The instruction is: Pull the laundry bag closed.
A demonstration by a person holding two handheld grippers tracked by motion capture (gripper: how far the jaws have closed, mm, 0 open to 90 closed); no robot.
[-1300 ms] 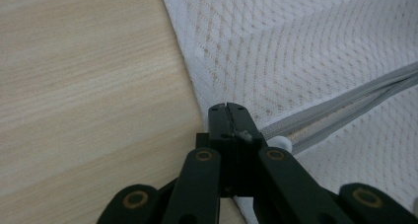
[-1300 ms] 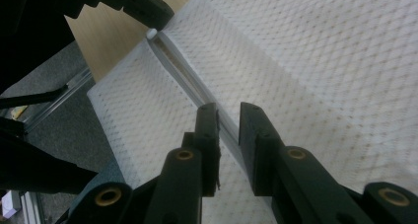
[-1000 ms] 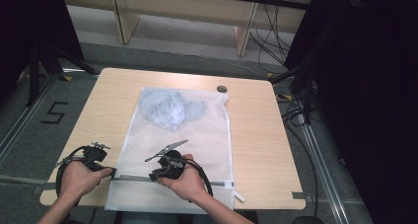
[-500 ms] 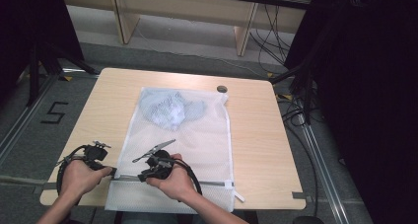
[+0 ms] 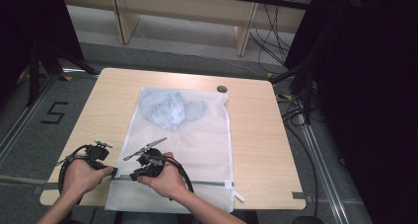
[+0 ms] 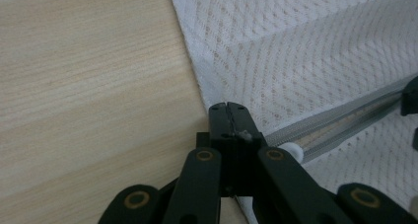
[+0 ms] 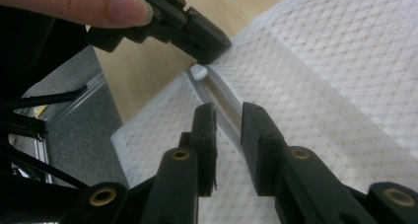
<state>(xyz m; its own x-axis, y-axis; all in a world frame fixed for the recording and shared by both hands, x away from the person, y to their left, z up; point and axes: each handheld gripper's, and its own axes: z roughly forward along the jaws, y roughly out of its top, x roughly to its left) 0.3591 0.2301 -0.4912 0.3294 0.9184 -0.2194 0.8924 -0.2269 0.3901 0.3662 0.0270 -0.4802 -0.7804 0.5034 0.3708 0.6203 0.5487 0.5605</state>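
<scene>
Pale wood grain runs across my table (image 5: 256, 135), which stands on a grey floor with a "5" (image 5: 55, 113) marked beside it and dark curtains to either side. On that table lies a white mesh laundry bag (image 5: 197, 135), flat, its long side running away from me and its near end hanging a little over the front edge. Through the mesh at the far end I see a bluish crumpled garment (image 5: 170, 108) inside. Across the near end runs the bag's grey zipper (image 5: 207, 183), reaching from the left edge to a white pull tab (image 5: 238, 195) at the right corner.

My left gripper (image 6: 227, 116) has its jaws pressed together on the bag's left edge, right where the zipper ends; in the left gripper view a small white bead (image 6: 291, 151) sits just beside the jaws at the start of the zipper track. The high view shows that gripper (image 5: 112, 172) at the bag's near-left corner, my hand (image 5: 81, 177) wrapped round its handle.

My right gripper (image 7: 227, 120) is parted, its two jaws straddling the zipper line just beside the left gripper's tip (image 7: 207, 41), apart from the fabric as far as I can tell. In the high view my right hand (image 5: 165, 179) rests over the bag's near end, close to the left one.

A small dark round disc (image 5: 222, 89) sits near the table's far edge.
</scene>
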